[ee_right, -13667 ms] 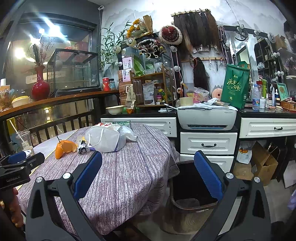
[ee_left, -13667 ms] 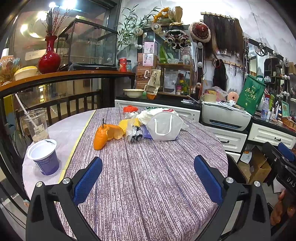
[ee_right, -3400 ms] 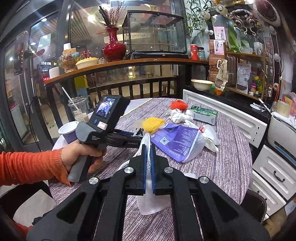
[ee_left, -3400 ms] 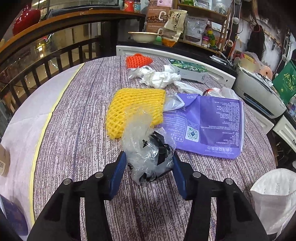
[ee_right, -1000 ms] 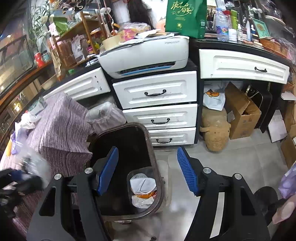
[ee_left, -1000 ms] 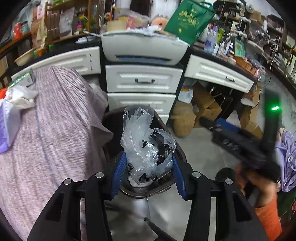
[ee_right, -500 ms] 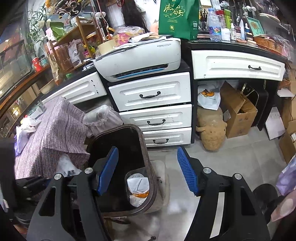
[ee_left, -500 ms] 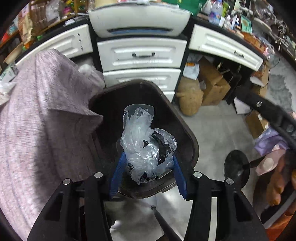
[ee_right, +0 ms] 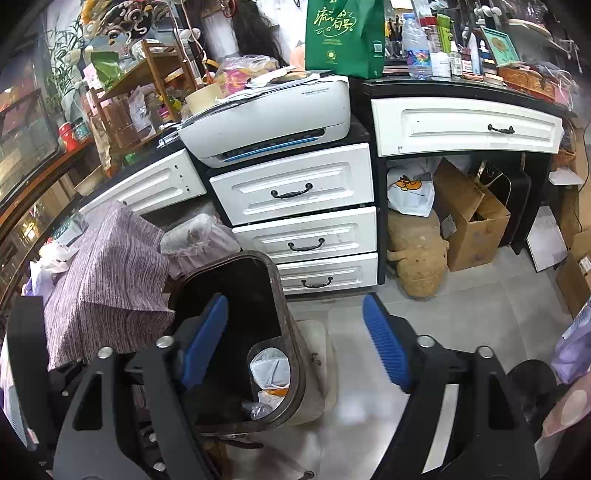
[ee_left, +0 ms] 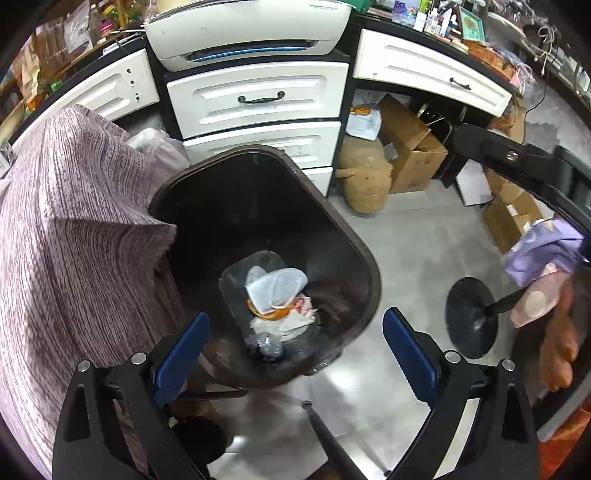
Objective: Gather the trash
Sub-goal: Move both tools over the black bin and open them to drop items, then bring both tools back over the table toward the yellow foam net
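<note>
Filling the middle of the left wrist view, a dark brown trash bin stands on the grey floor, just in front of a set of white drawers and tucked against the hanging edge of a purple striped tablecloth. A white printer sits on the black counter above the drawers; a cardboard box and a tan stuffed toy lie under the counter to the side.

Down in the bin, trash is piled at the bottom — a white mask on top, an orange scrap under it, crumpled white paper beside that, and a clear plastic bag with something dark inside at the near edge of the pile.

The left gripper hangs over the bin's mouth, pointing steeply down; its blue-padded jaws are spreading apart with nothing between them, and the plastic bag lies well below. The right gripper is near the bin's far rim, one pad over the opening and the other over the floor — its jaws are also widening and hold nothing. At the right edge of the left wrist view, a hand grips a handle, with an orange sleeve below it.
</note>
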The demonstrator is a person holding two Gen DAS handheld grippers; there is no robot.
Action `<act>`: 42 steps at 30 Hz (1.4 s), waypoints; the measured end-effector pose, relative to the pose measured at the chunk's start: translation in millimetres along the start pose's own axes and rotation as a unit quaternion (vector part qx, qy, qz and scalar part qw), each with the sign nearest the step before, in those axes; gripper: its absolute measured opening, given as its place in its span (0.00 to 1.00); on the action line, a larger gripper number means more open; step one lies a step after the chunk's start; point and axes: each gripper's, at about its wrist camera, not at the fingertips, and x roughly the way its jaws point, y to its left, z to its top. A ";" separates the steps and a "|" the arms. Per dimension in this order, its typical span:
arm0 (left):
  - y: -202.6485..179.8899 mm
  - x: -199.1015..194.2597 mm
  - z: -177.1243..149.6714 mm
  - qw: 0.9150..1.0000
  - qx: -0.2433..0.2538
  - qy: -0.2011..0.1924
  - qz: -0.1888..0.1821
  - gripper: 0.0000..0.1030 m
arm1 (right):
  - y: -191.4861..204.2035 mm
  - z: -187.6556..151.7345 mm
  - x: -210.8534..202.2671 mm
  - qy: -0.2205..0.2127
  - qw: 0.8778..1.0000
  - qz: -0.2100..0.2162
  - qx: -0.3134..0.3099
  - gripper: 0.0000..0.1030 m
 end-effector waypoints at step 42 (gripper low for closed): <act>211.1 -197.0 -130.9 0.954 -0.212 -0.159 0.137 0.95 | 230.8 -21.3 -34.2 -0.002 0.960 0.203 -0.192 0.86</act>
